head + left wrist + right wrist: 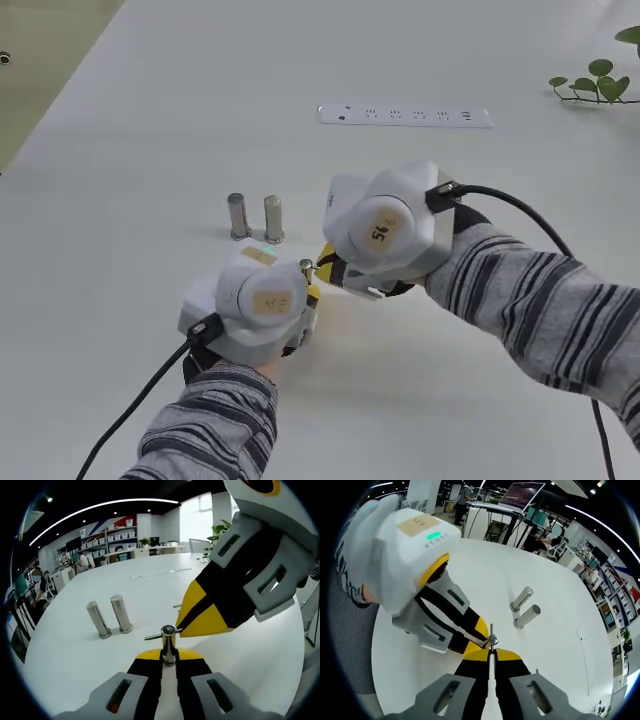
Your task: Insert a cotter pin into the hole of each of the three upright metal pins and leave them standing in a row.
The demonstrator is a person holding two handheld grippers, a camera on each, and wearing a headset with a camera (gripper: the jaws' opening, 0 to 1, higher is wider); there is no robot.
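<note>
My left gripper [168, 656] is shut on an upright metal pin [168, 647], held just above the white table [150, 150]. A thin cotter pin [155, 636] passes through the hole near its top, its end sticking out to the left. My right gripper [491, 652] is shut on that cotter pin [491, 630], with its yellow tips [200, 615] close against the metal pin [493, 640]. Two more upright metal pins [238, 216] [273, 219] stand side by side behind the grippers [312, 270]; I see no cotter pins in them.
A white power strip [405, 116] lies farther back on the table. A small green plant [595, 85] sits at the far right edge. Black cables trail from both grippers toward me. People and desks are in the room beyond.
</note>
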